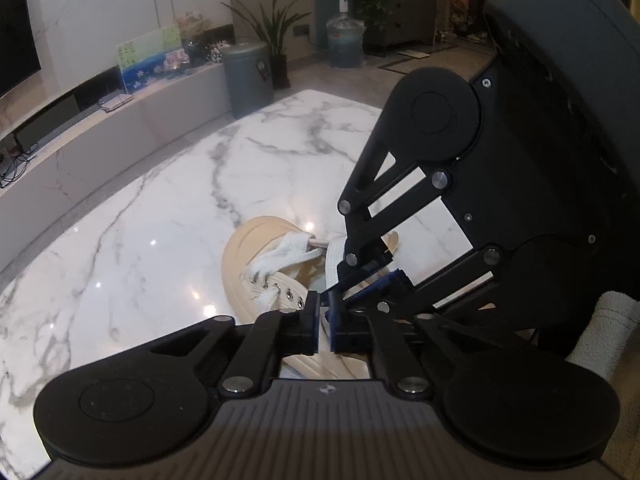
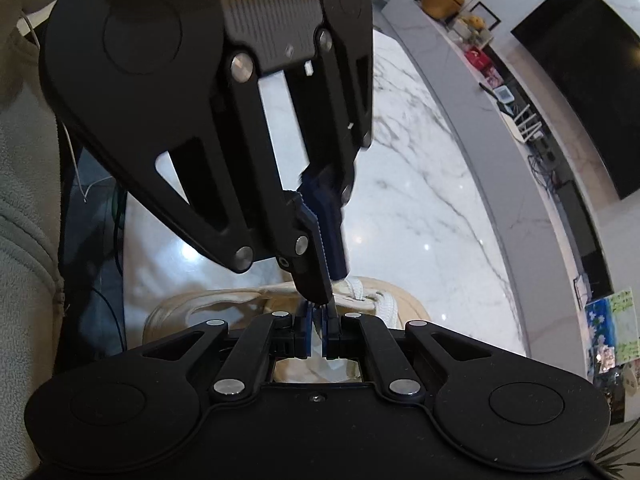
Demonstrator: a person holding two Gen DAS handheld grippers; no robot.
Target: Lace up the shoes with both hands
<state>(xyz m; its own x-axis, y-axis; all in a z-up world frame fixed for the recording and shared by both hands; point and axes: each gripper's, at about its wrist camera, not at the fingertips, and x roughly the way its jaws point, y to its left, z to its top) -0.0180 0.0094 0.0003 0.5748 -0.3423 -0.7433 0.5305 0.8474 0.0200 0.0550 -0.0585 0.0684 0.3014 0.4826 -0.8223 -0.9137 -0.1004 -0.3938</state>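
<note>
A cream sneaker (image 1: 244, 256) lies on the white marble table (image 1: 160, 216), threaded with a flat white lace (image 1: 288, 254). In the left wrist view my left gripper (image 1: 324, 320) is shut just above the eyelets, with a sliver of lace between its blue pads. My right gripper (image 1: 340, 284) comes in from the upper right, shut on a strip of the same lace that ends in a metal tip (image 1: 316, 243). In the right wrist view my right gripper (image 2: 318, 330) is shut over the sneaker (image 2: 224, 300). My left gripper (image 2: 326, 296) reaches down from above, its tips almost touching the right's.
A grey bin (image 1: 248, 76), a potted plant (image 1: 276, 28) and a water jug (image 1: 346, 40) stand on the floor past the table's far edge. A long low bench (image 1: 80, 120) runs under a dark TV (image 2: 592, 80). A person's fleece sleeve (image 1: 608, 328) is at the right.
</note>
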